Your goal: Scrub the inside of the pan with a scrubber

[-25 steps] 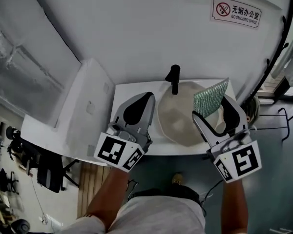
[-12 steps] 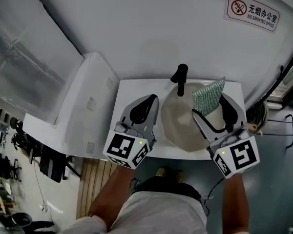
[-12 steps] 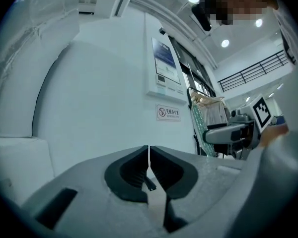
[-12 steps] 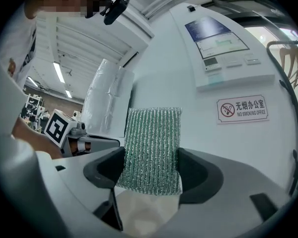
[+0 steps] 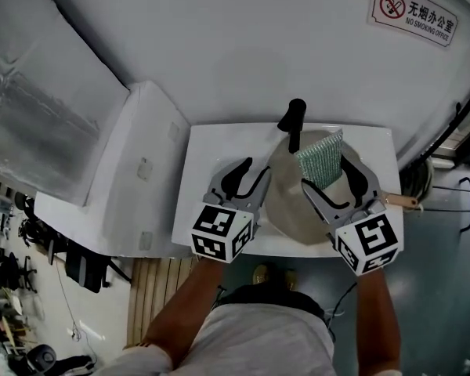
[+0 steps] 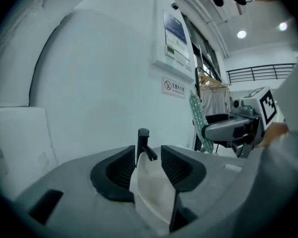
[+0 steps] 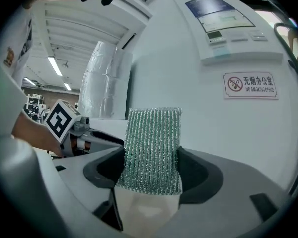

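Left tool [image 5: 253, 171] jaws just opening, apart around pan [image 5: 298, 214] rim, not pinching it. Right tool [image 5: 327, 175] clamps scrubber [image 5: 319, 155]. Risk: the unheld pan slides under scrubbing.

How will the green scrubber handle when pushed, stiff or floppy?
Probably fairly stiff: the scrubber stands upright above the right gripper without drooping, clamped only low down. Likely light: it looks thin edge-on in the left gripper view. Its coarse ribbed weave should grip rather than slip.
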The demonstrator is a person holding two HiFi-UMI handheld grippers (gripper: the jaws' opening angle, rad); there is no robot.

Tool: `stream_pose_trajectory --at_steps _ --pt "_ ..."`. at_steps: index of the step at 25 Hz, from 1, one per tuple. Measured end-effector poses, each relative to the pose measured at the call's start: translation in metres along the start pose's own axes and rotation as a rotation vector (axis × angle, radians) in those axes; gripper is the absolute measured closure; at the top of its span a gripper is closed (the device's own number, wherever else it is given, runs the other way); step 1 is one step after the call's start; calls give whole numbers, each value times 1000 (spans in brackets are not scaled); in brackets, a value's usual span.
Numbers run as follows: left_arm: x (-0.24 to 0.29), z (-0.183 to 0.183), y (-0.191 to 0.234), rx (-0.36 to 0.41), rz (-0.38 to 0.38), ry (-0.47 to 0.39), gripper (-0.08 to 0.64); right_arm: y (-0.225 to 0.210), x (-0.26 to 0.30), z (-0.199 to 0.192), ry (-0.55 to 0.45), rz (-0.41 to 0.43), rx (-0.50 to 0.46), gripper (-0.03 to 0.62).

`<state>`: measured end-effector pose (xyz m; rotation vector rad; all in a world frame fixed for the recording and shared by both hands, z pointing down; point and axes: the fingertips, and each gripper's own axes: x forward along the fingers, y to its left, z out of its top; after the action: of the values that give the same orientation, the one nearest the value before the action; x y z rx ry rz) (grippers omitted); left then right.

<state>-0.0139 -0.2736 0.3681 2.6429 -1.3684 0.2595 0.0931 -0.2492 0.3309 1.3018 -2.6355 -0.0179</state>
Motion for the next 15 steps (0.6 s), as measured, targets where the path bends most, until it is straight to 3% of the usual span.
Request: stream_pose_trajectory --at_steps 9,15 --pt "24 -63 5 -64 -6 230 360 11 26 -57 177 74 2 253" --pt "37 -95 2 -94 -32 334 357 18 41 -97 300 126 -5 253"
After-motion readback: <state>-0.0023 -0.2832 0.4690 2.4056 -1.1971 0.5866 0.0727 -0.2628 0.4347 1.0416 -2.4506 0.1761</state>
